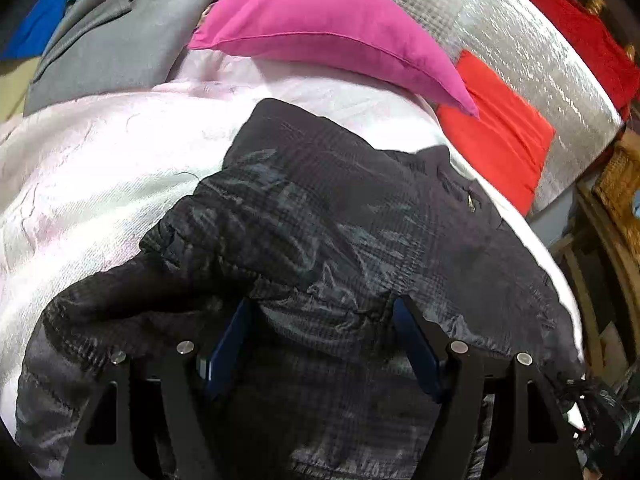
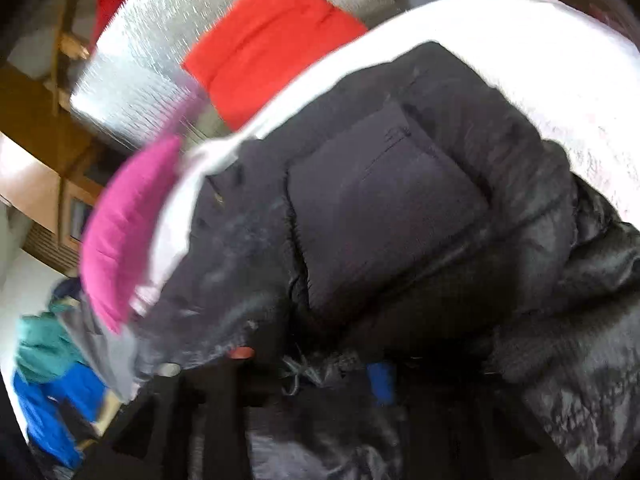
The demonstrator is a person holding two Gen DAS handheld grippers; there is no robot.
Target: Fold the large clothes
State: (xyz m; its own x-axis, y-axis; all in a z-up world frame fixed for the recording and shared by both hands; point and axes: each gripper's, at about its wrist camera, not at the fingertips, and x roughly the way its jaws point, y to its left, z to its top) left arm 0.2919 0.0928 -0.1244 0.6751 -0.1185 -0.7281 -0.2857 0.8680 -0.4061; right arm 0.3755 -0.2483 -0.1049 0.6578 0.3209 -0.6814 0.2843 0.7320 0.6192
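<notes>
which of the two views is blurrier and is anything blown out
Right wrist view: motion-smeared throughout, the magenta pillow streaked, the black puffer jacket soft. Left wrist view: sharp, jacket quilting crisp, but the pale pink bedspread is overexposed; fisheye bends both.

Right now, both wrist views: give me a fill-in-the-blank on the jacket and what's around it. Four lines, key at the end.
1. The black puffer jacket lies on a pale ____ bedspread.
2. Beyond the jacket lies a ____ pillow.
3. A folded ____ cloth lies on the silver quilted cover.
4. The fabric bunched between the left gripper jaws belongs to the ____.

Missing words: pink; magenta; red; jacket
</notes>
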